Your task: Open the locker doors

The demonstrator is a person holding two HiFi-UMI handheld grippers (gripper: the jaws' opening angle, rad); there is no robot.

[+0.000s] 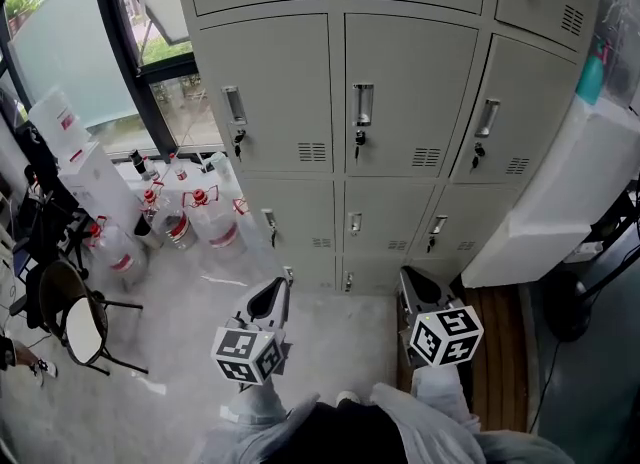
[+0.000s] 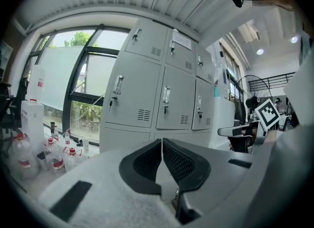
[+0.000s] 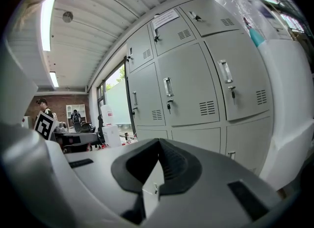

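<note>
Bank of lockers is faced, all doors seen shut | left gripper and right gripper are held side by side, well short of it, both closed on nothing, judged ready for approach | centre handle is lined up ahead, untouched, key hung beneath.

Lockers ahead, bottles on floor leftward

Grey metal locker doors, all shut, upright in stacked rows, handles and keys showing
</note>
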